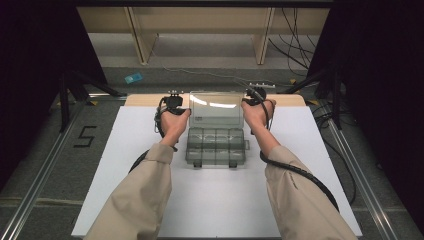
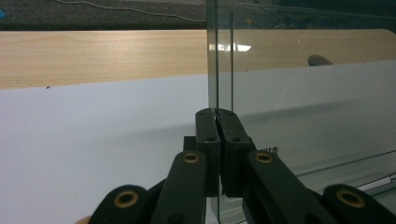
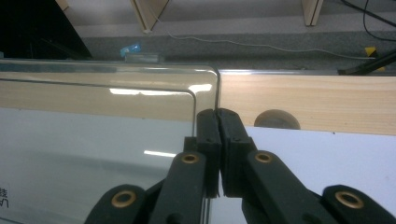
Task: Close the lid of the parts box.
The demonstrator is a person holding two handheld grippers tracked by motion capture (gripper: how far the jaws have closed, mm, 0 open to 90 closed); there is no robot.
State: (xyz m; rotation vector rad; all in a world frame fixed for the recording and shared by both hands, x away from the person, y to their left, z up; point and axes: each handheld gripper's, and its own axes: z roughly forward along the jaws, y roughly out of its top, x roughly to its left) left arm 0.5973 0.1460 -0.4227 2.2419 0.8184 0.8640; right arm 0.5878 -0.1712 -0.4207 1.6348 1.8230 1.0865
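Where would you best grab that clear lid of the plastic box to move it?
By its two thin side edges, one hand-held gripper from each side. The lid stands upright and open, so both edges are free. The left hand-held gripper is shut on the left edge and the right hand-held gripper on the right edge near the top corner; gripping both sides likely keeps it from twisting.

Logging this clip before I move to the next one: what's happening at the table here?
A person works with a gripper in each hand on a clear plastic organizer box that sits on the white table. Its transparent lid stands raised. The left gripper is shut on the lid's left edge and the right gripper is shut on its right edge, near the top corner. The box's compartments lie open toward the person, with two latches at the front.
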